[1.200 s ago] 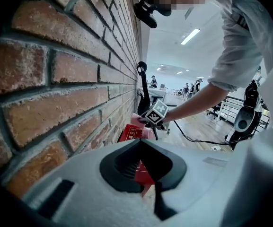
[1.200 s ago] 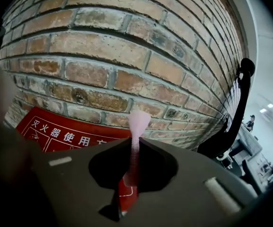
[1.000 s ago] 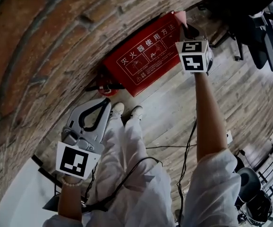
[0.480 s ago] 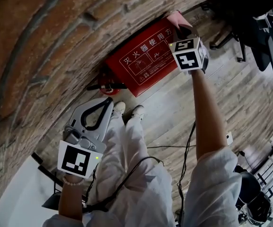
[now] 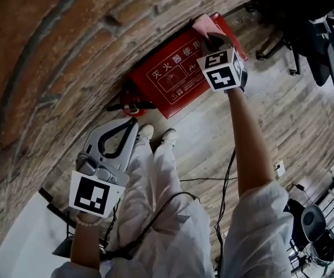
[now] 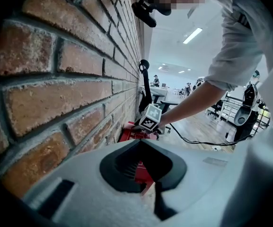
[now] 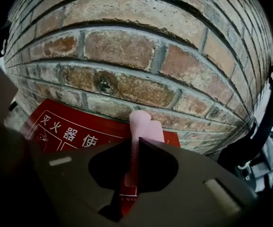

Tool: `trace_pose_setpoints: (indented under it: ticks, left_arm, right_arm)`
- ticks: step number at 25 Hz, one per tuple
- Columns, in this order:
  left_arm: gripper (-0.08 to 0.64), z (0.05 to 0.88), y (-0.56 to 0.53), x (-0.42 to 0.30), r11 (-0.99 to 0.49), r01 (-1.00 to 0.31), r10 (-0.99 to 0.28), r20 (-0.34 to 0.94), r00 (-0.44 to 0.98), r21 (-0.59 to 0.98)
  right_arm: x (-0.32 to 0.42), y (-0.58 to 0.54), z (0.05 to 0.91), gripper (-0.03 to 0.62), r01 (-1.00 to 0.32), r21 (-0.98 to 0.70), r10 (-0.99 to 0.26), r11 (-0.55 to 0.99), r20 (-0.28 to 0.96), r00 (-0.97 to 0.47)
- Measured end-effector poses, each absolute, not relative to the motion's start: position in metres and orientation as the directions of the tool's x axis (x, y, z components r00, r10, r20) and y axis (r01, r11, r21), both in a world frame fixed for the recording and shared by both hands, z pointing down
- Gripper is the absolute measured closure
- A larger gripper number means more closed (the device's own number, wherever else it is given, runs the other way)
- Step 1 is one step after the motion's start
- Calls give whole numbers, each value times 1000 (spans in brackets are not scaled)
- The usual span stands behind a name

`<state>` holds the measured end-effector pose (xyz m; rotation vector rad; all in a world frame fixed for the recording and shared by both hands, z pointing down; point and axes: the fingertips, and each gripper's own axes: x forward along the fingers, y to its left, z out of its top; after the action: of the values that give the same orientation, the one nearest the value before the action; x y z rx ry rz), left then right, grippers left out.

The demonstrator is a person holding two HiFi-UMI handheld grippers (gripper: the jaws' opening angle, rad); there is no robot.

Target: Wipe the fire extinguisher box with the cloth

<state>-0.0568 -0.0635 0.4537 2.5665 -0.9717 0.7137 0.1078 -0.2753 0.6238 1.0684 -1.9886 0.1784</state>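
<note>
The red fire extinguisher box (image 5: pixel 175 71) with white characters stands on the floor against the brick wall. My right gripper (image 5: pixel 209 37) is shut on a pink cloth (image 5: pixel 203 24) and presses it on the box's top near the right end. In the right gripper view the folded cloth (image 7: pixel 145 126) sticks out past the jaws over the box (image 7: pixel 65 129), close to the bricks. My left gripper (image 5: pixel 126 124) hangs shut and empty well to the left, away from the box. In its own view the left gripper (image 6: pixel 141 141) is shut, with the box (image 6: pixel 128 134) beyond.
The curved brick wall (image 5: pixel 51 51) fills the left. A black-and-red object (image 5: pixel 129 106) lies at the box's left end. The person's shoes (image 5: pixel 155 136) stand on the wooden floor (image 5: pixel 294 126). Cables (image 5: pixel 227 184) trail there, and an office chair (image 5: pixel 317 39) stands at the right.
My right gripper has slid left along the box's top with the cloth in it. The left gripper has stayed in place.
</note>
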Motion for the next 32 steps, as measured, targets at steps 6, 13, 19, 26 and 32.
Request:
trace_pose_setpoints:
  ticks: [6, 13, 19, 26, 32]
  left_arm:
    - [561, 452, -64, -58, -726, -678, -528, 541, 654, 111]
    - [561, 453, -63, -58, -742, -662, -516, 539, 666, 108]
    - [561, 451, -60, -58, -752, -650, -509, 535, 674, 104]
    - [561, 449, -58, -63, -753, -651, -512, 534, 673, 99]
    - [561, 450, -53, -66, -756, -646, -508, 533, 677, 100]
  right_arm:
    - [92, -263, 626, 565, -728, 236, -608, 644, 735, -299]
    - [75, -248, 626, 565, -713, 224, -598, 665, 732, -328]
    - [56, -231, 626, 565, -700, 204, -587, 684, 725, -362]
    - [35, -213, 626, 565, -687, 182, -572, 704, 719, -396]
    - [10, -194, 624, 565, -644, 165, -541, 747, 713, -445]
